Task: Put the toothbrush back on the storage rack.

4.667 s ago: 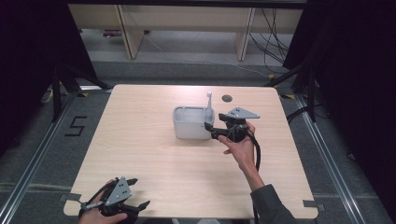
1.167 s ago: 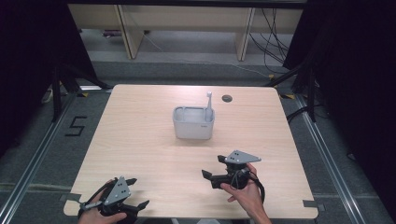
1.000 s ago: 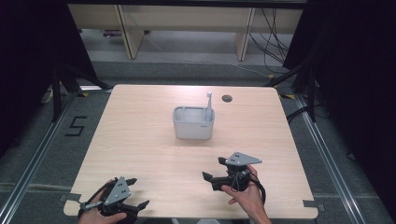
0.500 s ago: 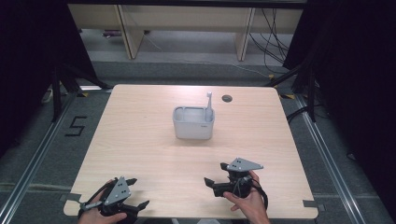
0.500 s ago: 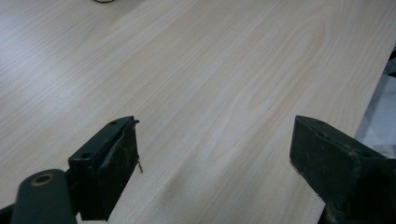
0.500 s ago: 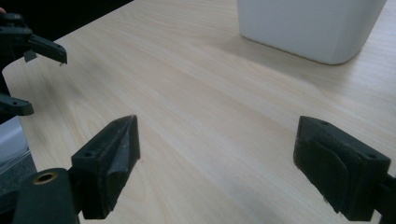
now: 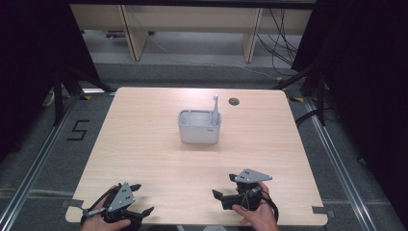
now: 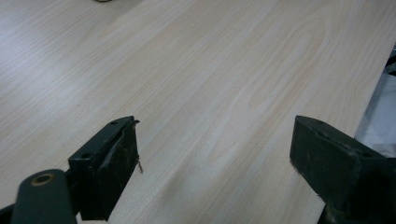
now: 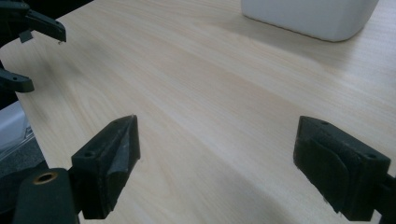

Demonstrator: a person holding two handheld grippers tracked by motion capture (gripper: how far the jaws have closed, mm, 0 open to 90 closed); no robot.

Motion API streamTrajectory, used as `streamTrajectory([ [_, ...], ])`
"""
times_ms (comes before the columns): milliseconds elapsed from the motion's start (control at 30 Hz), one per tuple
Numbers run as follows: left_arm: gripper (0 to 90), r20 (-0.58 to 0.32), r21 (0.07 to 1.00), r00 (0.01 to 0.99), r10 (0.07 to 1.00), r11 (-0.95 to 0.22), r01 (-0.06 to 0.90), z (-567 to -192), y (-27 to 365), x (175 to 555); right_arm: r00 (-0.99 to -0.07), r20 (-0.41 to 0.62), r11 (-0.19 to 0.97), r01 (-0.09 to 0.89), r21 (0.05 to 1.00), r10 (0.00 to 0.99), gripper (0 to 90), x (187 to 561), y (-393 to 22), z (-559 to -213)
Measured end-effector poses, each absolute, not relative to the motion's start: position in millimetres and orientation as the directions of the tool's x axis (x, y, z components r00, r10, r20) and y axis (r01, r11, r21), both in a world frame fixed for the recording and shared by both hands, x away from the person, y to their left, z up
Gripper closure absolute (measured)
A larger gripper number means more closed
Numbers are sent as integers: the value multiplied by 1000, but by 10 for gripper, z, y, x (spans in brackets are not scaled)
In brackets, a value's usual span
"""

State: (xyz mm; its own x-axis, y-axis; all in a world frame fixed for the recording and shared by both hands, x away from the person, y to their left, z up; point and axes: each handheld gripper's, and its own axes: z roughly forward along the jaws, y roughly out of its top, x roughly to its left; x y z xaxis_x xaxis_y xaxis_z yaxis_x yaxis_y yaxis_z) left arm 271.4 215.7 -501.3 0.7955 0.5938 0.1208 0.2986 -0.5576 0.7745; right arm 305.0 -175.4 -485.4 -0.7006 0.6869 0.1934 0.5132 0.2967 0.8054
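**Me:** Right gripper (image 7: 225, 199) is released, jaws wide apart, nothing between them. It sits low at the near edge of the table (image 7: 144, 144), well apart from the toothbrush (image 7: 215, 109). Left gripper (image 7: 140, 201) likewise slack and empty at the near left corner.

**Colleague:** Where's the brush exactly?

**Me:** Standing nearly upright in the right rear corner of the white holder (image 7: 199, 130), mid-table, leaning on the rim. Head end is up, clear above the wall. Lower shaft is hidden inside.

**Colleague:** How do you expect it to handle?

**Me:** My read: light, stiff, thin plastic, smooth, so it can pivot or slip between flat pads. Not fragile. I'd pinch the exposed neck just above the rim, jaws square across the shaft, and lift straight up so it doesn't drag on the wall.

**Colleague:** And the holder?

**Me:** Looks like light plastic, smooth sides, probably slides on the wood if the brush catches. In the right gripper view I see its base (image 9: 308, 16) resting flat on the tabletop. Left gripper could brace the near wall if needed. Small dark port (image 7: 234, 101) sits behind it, clear of the path.
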Motion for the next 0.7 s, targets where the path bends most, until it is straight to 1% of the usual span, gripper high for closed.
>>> streamTrajectory([
  [67, 148, 122, 775, 795, 594, -558, 298, -5013, 2158, 2716, -702, 189, 300, 511, 805, 687, 156, 3037, -1760, -4856],
  [100, 147, 122, 775, 795, 594, -558, 298, -5013, 2158, 2715, -708, 169, 318, 500, 806, 685, 156, 3038, -1774, -4856],
  [167, 148, 122, 774, 796, 593, -559, 298, -5014, 2157, 2714, -675, 217, 278, 544, 791, 705, 156, 2992, -1759, -4861],
  [200, 147, 120, 775, 795, 594, -557, 299, -5015, 2156, 2714, -708, 171, 320, 504, 802, 685, 156, 3022, -1787, -4872],
  [267, 147, 121, 775, 794, 595, -557, 299, -5015, 2157, 2715, -697, 170, 323, 516, 794, 697, 156, 3001, -1797, -4877],
  [300, 148, 121, 774, 795, 594, -558, 299, -5014, 2158, 2715, -678, 196, 304, 544, 782, 709, 156, 2977, -1782, -4884],
  [400, 148, 121, 774, 795, 594, -558, 299, -5015, 2156, 2714, -683, 184, 317, 538, 782, 707, 156, 2971, -1801, -4896],
  [433, 148, 121, 775, 795, 594, -557, 299, -5014, 2156, 2714, -689, 163, 332, 525, 783, 706, 156, 2969, -1808, -4892],
  [500, 148, 121, 772, 799, 589, -562, 298, -5012, 2158, 2716, -695, 177, 332, 531, 779, 697, 156, 2965, -1809, -4903],
  [533, 148, 120, 770, 800, 588, -564, 299, -5011, 2158, 2716, -679, 176, 325, 542, 775, 712, 156, 2940, -1809, -4896],
  [600, 147, 125, 767, 799, 589, -568, 298, -5011, 2161, 2718, -687, 147, 346, 525, 778, 712, 156, 2933, -1820, -4894],
  [633, 148, 125, 768, 798, 589, -567, 298, -5011, 2160, 2718, -688, 177, 338, 543, 769, 704, 156, 2925, -1818, -4902],
  [667, 147, 123, 770, 798, 590, -564, 298, -5012, 2158, 2716, -680, 165, 341, 545, 766, 715, 156, 2911, -1818, -4898],
  [700, 148, 119, 772, 800, 589, -561, 298, -5014, 2155, 2714, -685, 139, 352, 525, 774, 715, 156, 2912, -1826, -4902],
])
